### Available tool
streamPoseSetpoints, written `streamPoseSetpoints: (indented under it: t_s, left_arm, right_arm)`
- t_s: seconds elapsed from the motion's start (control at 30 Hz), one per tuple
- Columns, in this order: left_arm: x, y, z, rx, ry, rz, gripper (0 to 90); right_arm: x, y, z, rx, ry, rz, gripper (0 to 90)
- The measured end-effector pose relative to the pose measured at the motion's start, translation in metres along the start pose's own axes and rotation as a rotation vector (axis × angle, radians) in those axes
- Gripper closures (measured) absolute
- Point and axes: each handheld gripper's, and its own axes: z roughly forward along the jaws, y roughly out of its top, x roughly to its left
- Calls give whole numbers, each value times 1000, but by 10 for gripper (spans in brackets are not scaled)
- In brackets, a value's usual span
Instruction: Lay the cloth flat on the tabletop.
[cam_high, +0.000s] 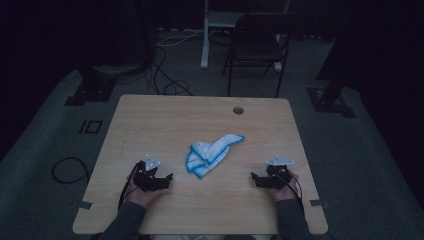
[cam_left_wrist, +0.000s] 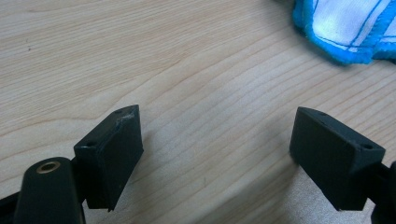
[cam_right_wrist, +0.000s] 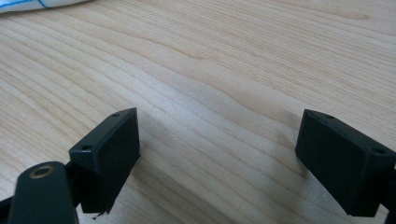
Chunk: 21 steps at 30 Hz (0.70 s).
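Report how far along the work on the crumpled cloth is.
Done: nothing visible; the white cloth with blue edging lies bunched mid-table. In hand: nothing. The left gripper and right gripper rest on the table either side of it, jaws open and empty. Left: probably grasping the cloth and handling it.

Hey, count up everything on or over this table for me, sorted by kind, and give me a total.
Cloths, white with blue edging: 1, the crumpled cloth near the middle of the table.
Grippers, black, open and holding nothing: 2, the left gripper and the right gripper.
Total: 3
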Motion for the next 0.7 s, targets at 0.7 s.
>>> streamPoseSetpoints:
  t_s: [0.7]
  left_arm:
    - [1, 1, -1, -2, -3, 4, 236]
  right_arm:
    - [2, 1, -2, -13, -15, -2, 266]
